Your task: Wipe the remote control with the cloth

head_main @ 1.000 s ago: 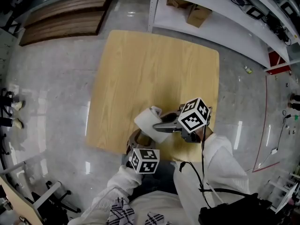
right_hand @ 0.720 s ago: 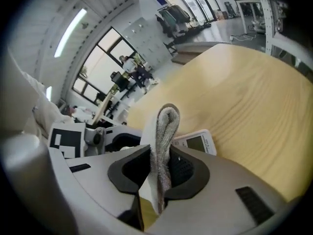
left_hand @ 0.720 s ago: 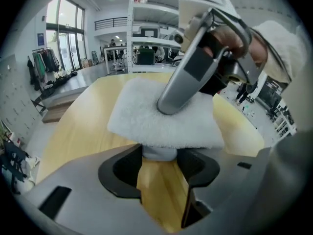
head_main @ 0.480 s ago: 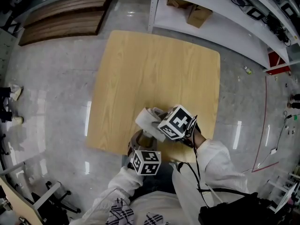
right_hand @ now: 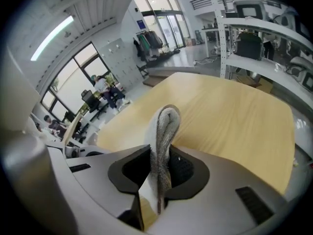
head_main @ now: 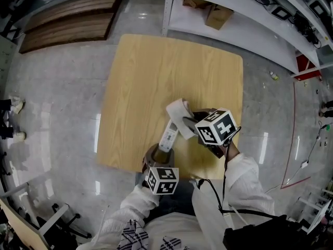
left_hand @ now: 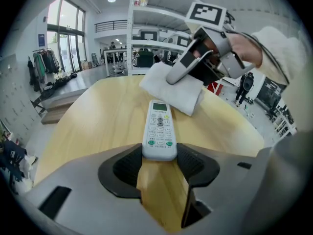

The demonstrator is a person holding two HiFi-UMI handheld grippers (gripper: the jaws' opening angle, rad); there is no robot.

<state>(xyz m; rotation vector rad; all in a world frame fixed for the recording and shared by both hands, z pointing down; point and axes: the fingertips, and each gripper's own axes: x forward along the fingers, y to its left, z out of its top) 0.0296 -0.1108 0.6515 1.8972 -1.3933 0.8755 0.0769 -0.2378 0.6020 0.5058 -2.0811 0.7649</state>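
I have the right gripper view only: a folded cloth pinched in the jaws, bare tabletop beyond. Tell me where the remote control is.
Observer: The remote control is at the near side of the table. In the head view it is just below and left of your cloth.
Operator: Tell me whether it is loose.
Observer: It is not. The left gripper is shut on its near end, with one pad on each side.
Operator: Report which face is up.
Observer: The buttons and screen face up, and the screen end points toward the cloth.
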